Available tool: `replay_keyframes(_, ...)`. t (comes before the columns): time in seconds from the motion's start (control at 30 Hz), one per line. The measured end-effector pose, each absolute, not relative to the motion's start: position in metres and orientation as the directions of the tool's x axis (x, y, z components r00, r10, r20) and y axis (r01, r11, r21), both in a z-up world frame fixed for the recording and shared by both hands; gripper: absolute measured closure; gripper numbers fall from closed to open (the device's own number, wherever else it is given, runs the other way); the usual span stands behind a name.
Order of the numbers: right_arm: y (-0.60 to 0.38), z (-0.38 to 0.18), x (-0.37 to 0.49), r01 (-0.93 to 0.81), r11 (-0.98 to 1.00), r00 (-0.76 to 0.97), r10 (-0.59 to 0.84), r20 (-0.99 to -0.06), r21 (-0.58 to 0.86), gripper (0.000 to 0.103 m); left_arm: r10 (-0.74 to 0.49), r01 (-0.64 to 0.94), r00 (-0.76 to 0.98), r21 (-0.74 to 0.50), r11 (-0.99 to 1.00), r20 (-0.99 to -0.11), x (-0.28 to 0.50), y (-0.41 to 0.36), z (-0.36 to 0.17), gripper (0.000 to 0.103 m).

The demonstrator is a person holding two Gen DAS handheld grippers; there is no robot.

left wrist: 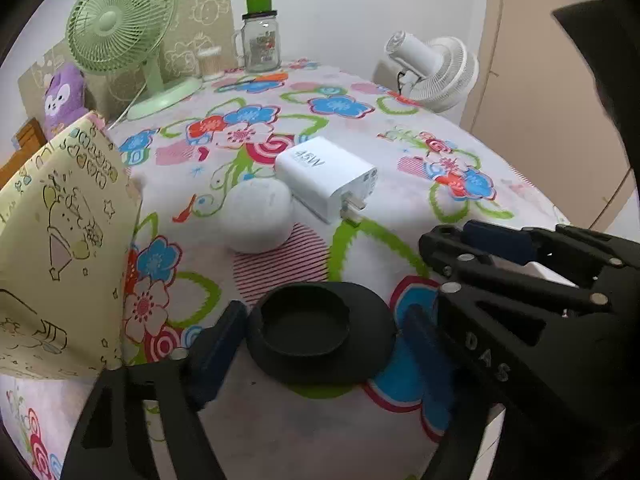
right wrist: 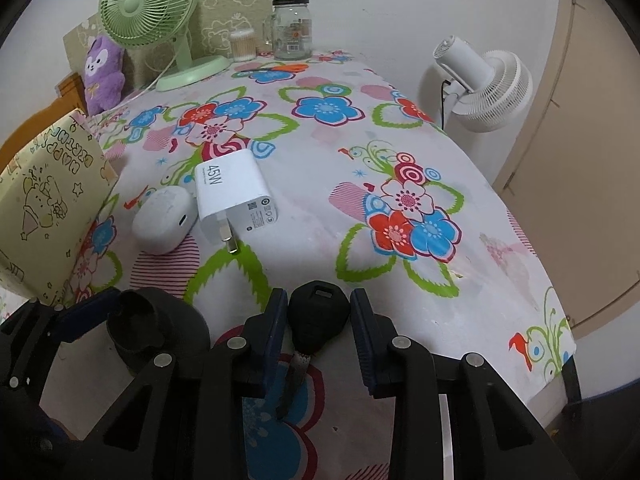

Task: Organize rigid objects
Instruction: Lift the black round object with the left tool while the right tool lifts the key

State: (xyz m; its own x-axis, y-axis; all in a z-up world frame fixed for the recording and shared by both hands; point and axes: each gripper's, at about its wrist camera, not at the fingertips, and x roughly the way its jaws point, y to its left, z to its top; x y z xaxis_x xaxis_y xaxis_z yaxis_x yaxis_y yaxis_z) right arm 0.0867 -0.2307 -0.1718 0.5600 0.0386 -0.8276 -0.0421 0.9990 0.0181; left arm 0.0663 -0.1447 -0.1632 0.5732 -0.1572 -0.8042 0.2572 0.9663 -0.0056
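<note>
A black round cap with a raised rim rests on the flowered tablecloth, low in the left wrist view. My left gripper straddles it, one blue pad on each side. A thin strip of cloth shows beside the right pad, so the jaws stand open around it. In the right wrist view my right gripper is shut on the black head of a key, whose blade points back toward the camera. The cap sits just left of it. A white 45W charger and a white oval case lie farther out.
A yellow printed box stands at the left edge. At the back are a green fan, a glass jar and a purple plush. A white fan stands off the table's right side. The table edge drops away at right.
</note>
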Motion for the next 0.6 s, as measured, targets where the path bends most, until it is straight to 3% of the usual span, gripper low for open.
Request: replay_keyframes(0.6, -0.212, -0.129, 0.081, -0.056, 0.998, 0.613, 0.068, -0.787, 0.042, 0.068, -0.125, 0.211, 0.623, 0.012, 0.977, -0.772, 0.064, -0.122, -0.118, 0.027)
